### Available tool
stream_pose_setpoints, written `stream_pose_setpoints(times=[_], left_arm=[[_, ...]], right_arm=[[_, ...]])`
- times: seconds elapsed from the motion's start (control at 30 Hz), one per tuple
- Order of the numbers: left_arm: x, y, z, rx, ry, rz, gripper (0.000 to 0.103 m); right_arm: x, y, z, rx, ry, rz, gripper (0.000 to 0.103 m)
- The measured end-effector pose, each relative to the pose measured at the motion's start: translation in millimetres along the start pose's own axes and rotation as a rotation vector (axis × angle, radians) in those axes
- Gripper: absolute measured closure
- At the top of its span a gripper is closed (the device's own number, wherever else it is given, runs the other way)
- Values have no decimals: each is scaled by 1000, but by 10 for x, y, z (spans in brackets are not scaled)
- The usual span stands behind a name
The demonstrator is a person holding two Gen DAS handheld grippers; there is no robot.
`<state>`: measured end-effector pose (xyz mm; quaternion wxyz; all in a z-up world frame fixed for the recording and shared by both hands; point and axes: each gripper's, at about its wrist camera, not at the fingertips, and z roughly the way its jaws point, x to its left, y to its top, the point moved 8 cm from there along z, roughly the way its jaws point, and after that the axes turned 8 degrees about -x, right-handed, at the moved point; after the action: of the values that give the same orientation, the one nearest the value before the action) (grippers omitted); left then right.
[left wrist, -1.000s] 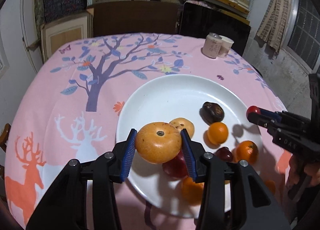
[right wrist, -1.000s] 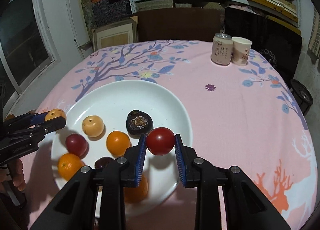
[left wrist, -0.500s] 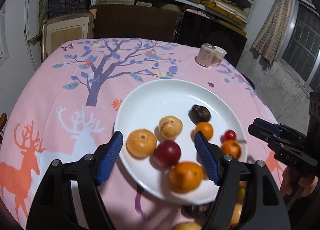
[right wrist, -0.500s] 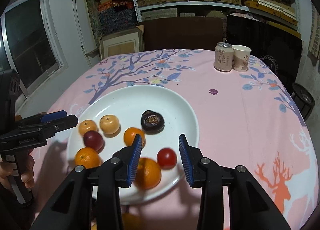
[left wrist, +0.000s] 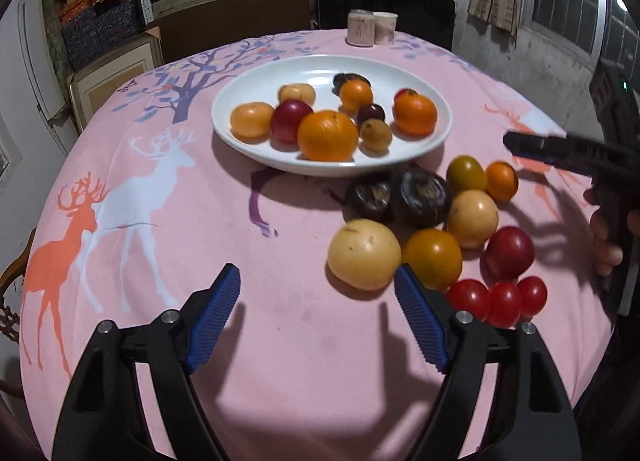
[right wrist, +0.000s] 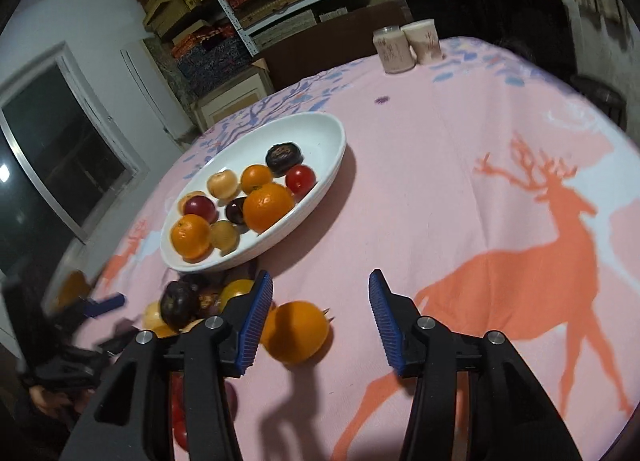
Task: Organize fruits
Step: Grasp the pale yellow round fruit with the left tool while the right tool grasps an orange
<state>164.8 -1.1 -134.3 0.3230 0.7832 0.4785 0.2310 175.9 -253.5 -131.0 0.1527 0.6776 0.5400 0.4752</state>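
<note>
A white plate [left wrist: 240, 141] on the worktop holds oranges, plums and a cherry tomato. Nearer and to its right, loose fruits [left wrist: 434, 221] lie clustered: yellow, orange, dark purple, red.

Bare table [left wrist: 280, 325] lay open between the wide-spread jaws of the left hand-held gripper [left wrist: 318, 297]. To its right a heap of loose fruit [left wrist: 432, 221] blocked the way, touching the white plate [left wrist: 224, 117] beyond it.

can [left wrist: 360, 28], cup [left wrist: 384, 27] (touching) — patterned tablecloth [left wrist: 168, 197]
</note>
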Motion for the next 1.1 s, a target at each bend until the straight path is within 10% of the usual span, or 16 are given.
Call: stream_pose_setpoints(times=[0.3, 0.7, 1.1], left_arm=[[-228, -14, 276, 60, -46, 51, 58], [168, 130, 42, -99, -135, -256, 59], [141, 126, 107, -75, -150, -239, 59]], right_arm=[[-49, -7, 12, 10, 46, 55, 52], [195, -182, 54, 92, 9, -106, 52], [292, -410, 137, 177, -139, -278, 57]])
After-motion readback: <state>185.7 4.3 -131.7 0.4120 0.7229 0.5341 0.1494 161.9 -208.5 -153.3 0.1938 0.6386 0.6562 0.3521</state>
